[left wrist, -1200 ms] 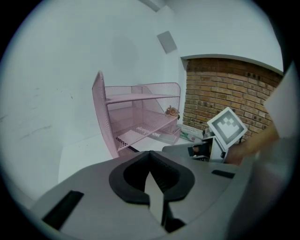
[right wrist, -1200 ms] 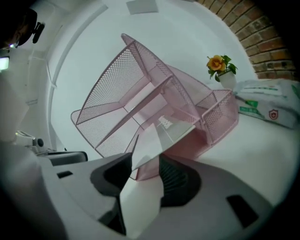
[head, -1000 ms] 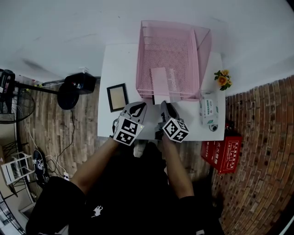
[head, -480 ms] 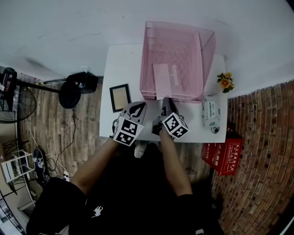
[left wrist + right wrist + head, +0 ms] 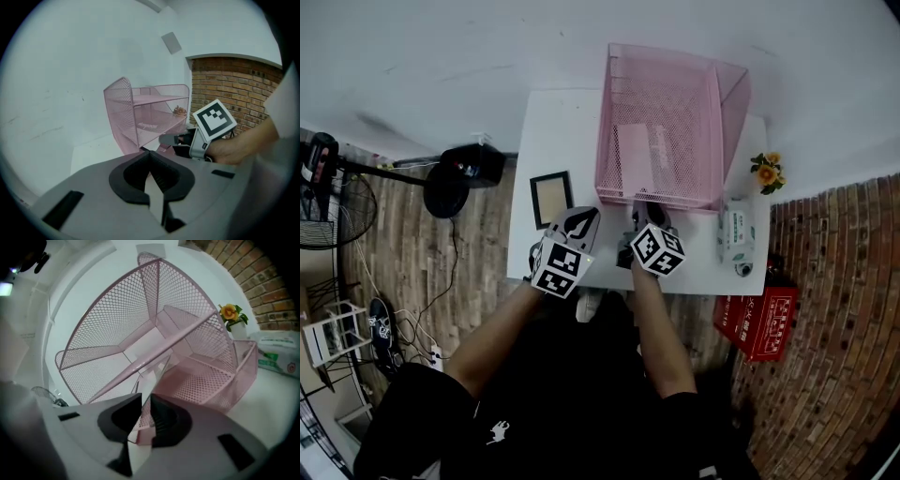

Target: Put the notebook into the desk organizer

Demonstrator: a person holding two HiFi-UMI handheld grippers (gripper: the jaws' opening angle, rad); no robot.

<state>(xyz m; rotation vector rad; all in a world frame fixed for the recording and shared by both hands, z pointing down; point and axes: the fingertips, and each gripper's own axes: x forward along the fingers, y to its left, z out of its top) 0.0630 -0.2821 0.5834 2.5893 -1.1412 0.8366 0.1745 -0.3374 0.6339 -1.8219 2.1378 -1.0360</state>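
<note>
The pink wire desk organizer [image 5: 670, 122] stands at the back of the white table [image 5: 558, 131]. The pink notebook [image 5: 636, 155] lies flat on its lower tier, and its print shows in the left gripper view [image 5: 143, 125]. My right gripper [image 5: 642, 208] is at the organizer's front edge and its jaws have just been closing. In the right gripper view they [image 5: 144, 401] stand nearly together on a thin pale-and-pink edge, the notebook's near end. My left gripper [image 5: 581, 217] hovers left of it over the table, shut and empty [image 5: 150, 159].
A small framed picture [image 5: 550, 198] lies left of the organizer. A pot of orange flowers [image 5: 766, 171] and a pack of wipes [image 5: 731, 234] sit to the right. On the floor are a red box [image 5: 759, 319] and a black fan base [image 5: 464, 173].
The right gripper has moved forward to the organizer's front edge. The notebook, which stuck out past that edge, now lies further in. The left gripper has stayed put.
</note>
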